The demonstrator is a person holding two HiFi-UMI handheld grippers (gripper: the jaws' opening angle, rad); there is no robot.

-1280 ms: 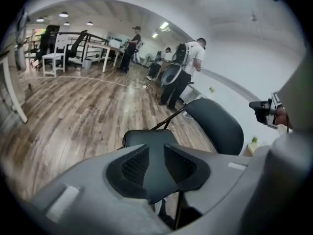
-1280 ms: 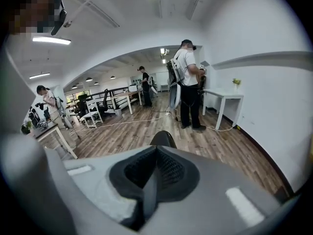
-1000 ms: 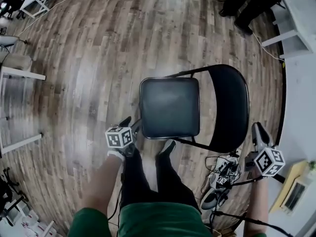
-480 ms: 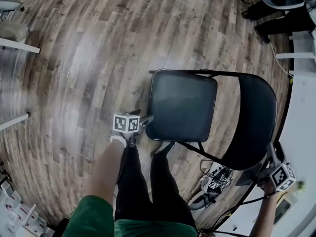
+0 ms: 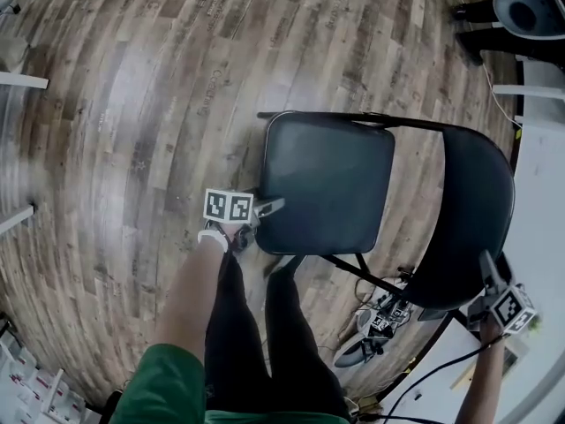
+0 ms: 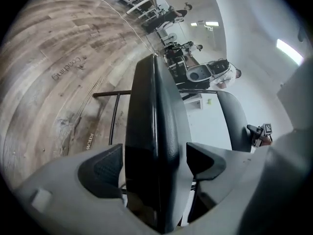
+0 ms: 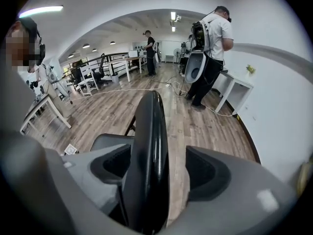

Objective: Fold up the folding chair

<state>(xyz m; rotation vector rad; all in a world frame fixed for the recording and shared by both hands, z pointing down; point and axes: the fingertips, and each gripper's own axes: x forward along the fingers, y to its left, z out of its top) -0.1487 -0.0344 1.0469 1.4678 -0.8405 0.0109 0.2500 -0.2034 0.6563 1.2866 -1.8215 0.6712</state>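
Observation:
A black folding chair stands unfolded on the wood floor, its padded seat [image 5: 327, 184] in the middle and its backrest [image 5: 472, 210] to the right. My left gripper [image 5: 267, 208] is at the seat's near-left corner. In the left gripper view the seat's edge [image 6: 154, 106] runs between the opening jaws of the left gripper [image 6: 154, 163], a narrow gap showing at the right pad. My right gripper [image 5: 488, 268] sits at the backrest's near edge. The backrest's rim [image 7: 151, 141] stands between the opening jaws of the right gripper [image 7: 156, 165], with a gap on each side.
My legs [image 5: 265, 325] stand right in front of the seat. Cables and a small device [image 5: 384, 321] lie on the floor under the backrest. A white table [image 5: 540, 193] borders the right side. People [image 7: 210, 48] stand by white tables [image 7: 234, 89] beyond.
Both grippers have dropped lower. The left one has closed in on the seat's near-left corner, and the right one has come down at the backrest's near edge.

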